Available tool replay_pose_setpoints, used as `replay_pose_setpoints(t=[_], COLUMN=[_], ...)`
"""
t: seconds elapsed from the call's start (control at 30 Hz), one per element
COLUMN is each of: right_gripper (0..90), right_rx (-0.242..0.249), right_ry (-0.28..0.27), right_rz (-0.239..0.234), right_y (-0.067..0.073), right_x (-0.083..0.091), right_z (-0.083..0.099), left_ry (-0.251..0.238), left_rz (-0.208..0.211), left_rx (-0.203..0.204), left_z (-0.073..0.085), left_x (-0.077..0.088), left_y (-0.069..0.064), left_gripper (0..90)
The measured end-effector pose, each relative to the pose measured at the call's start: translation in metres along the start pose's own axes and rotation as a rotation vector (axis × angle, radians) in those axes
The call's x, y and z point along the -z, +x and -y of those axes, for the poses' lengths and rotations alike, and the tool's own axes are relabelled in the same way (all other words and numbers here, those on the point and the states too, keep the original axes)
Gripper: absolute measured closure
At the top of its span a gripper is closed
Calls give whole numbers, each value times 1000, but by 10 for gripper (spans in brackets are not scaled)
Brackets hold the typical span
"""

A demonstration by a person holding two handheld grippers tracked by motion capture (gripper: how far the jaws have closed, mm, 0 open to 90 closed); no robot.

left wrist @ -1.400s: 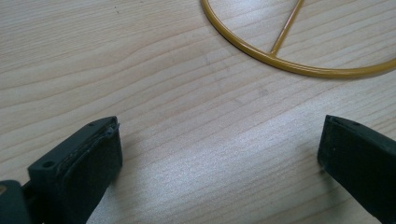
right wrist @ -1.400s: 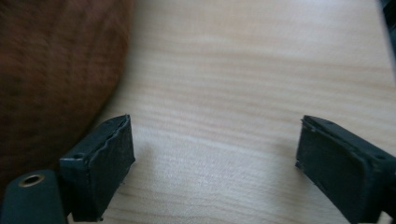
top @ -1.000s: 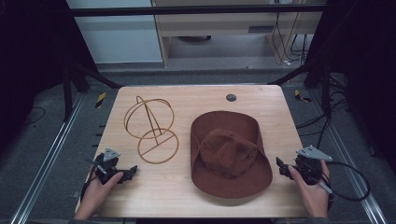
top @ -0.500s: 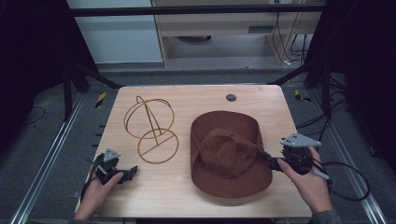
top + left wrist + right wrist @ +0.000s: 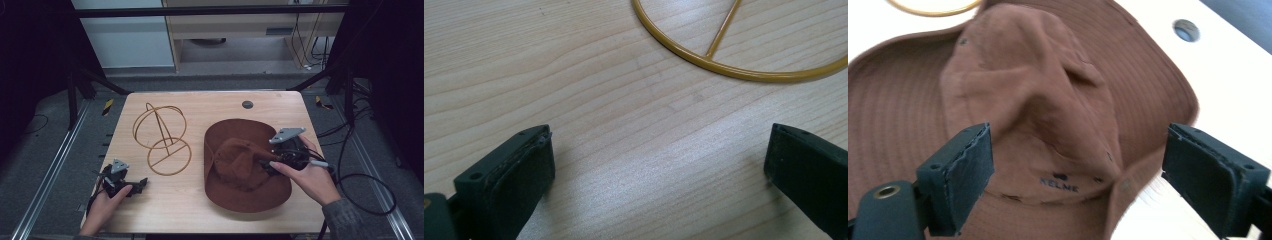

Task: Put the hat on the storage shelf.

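Note:
A brown brimmed hat [image 5: 235, 196] lies crown up on the right half of the wooden table [image 5: 200, 105]. My right gripper [image 5: 268, 165] hangs over its right brim, pointing left at the crumpled crown [image 5: 1048, 100]. The jaws of this gripper [image 5: 1078, 180] stand wide and have just been opening; the crown lies below and between them, and the pads do not touch it. A gold wire hat stand [image 5: 162, 135] stands at the left centre. My left gripper [image 5: 137, 184] rests open on the bare wood near the front left corner, with the stand's base ring [image 5: 734, 70] ahead of it [image 5: 659, 170].
A round dark grommet hole [image 5: 247, 104] sits in the table near its far edge, behind the hat. A black cable [image 5: 370, 192] loops off the right side. Metal rails [image 5: 47, 175] run along both sides of the table, with a dark floor beyond.
My right gripper has risen from the table's right edge and moved left over the hat's brim toward the crown. The left gripper, hat and stand have stayed put.

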State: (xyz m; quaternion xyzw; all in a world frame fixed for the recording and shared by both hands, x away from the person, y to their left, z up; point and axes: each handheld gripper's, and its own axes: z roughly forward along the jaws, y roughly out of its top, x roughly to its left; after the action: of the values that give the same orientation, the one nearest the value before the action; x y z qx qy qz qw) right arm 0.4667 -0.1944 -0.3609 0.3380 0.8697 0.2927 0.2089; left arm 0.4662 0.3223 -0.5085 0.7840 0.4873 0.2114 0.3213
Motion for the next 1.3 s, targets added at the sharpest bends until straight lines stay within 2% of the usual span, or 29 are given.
replay_pose_setpoints(t=[0.1,0.17,0.3,0.33,0.4,0.47,0.53,0.6,0.7,0.8,1.0,1.3], right_gripper=[108,92,111,156,182,252,270,283,279,242,236,361], right_rx=[25,43,62,76,81,96,107,144,150,160,146,143], right_ry=[23,59,83,94,99,117,127,146,158,214,245,287], right_rz=[-17,-38,-56,-82,-80,-105,-107,-122,-142,-160,-181,-220], right_y=[1,3,1,-1,-2,-3,-3,0,2,7,6,5], right_x=[-3,-9,-15,-18,-19,-23,-24,-29,-33,-49,-65,-83], right_z=[-8,-17,-24,-29,-32,-40,-43,-52,-57,-60,-62,-63], left_ry=[0,0,0,0,0,0,0,0,0,0,0,4], left_rz=[0,0,0,0,0,0,0,1,1,2,1,2], left_rx=[0,0,0,0,0,0,0,-1,-1,-1,-2,-5], left_z=[0,0,0,0,0,0,0,0,0,0,0,0], left_x=[0,0,0,0,0,0,0,0,0,0,0,0], left_y=[0,0,0,0,0,0,0,0,0,0,0,0], left_gripper=[0,0,0,0,0,0,0,0,0,0,0,0])
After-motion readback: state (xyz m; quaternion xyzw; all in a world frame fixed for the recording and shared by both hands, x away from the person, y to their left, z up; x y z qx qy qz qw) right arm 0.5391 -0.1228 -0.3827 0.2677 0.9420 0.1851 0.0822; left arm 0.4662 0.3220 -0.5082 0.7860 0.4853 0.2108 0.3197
